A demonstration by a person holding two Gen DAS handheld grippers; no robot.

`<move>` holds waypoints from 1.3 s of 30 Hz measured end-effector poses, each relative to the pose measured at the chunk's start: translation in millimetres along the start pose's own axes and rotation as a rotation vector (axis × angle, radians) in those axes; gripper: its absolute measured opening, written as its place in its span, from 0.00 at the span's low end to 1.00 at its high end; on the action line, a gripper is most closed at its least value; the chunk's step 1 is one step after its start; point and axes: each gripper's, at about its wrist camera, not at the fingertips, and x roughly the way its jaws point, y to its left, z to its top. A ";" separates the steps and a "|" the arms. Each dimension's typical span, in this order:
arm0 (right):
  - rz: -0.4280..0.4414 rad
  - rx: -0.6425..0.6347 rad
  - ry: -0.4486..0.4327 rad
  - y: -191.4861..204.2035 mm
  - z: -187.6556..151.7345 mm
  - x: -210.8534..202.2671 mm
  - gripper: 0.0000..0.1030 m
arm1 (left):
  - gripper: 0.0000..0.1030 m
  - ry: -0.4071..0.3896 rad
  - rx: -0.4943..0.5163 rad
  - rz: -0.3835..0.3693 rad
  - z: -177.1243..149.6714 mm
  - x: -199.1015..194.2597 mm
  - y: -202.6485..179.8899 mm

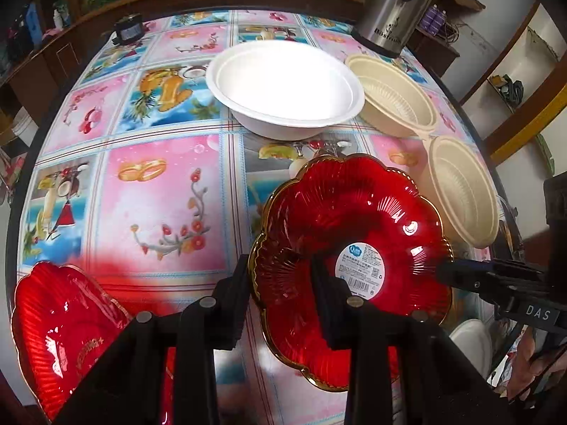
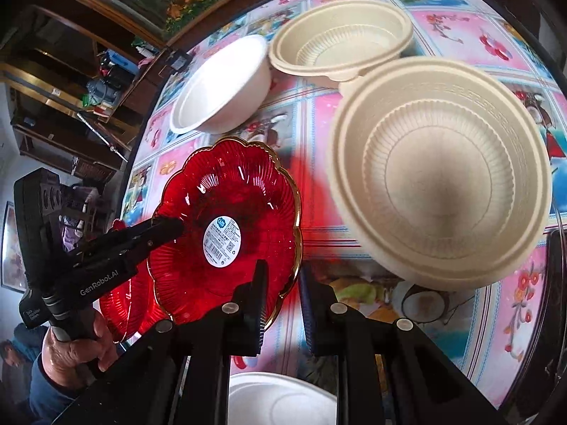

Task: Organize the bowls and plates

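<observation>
A red flower-shaped plate with a gold rim and a white label is held tilted above the table. My left gripper is shut on its near rim in the left wrist view. My right gripper pinches the opposite edge from the right. In the right wrist view the red plate has its rim between the fingers of my right gripper, which is shut on it. The left gripper clamps the far side. A second red plate lies on the table at lower left.
A white bowl stands at the back, with two cream ribbed bowls to its right. A steel kettle stands at the far edge. Another white dish lies under my right gripper. A flowered cloth covers the table.
</observation>
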 end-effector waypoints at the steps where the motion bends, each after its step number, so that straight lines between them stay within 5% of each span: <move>1: 0.002 -0.004 -0.001 1.6 -0.6 -1.1 0.18 | 0.30 -0.005 -0.006 -0.001 -0.6 -2.3 0.3; 23: 0.033 -0.102 0.016 47.5 -8.1 0.9 0.18 | 0.33 -0.091 -0.059 0.049 -29.3 -53.6 25.1; 39: 0.059 -0.230 0.066 118.0 -11.3 29.4 0.18 | 0.35 -0.148 -0.176 0.091 -61.3 -92.2 90.4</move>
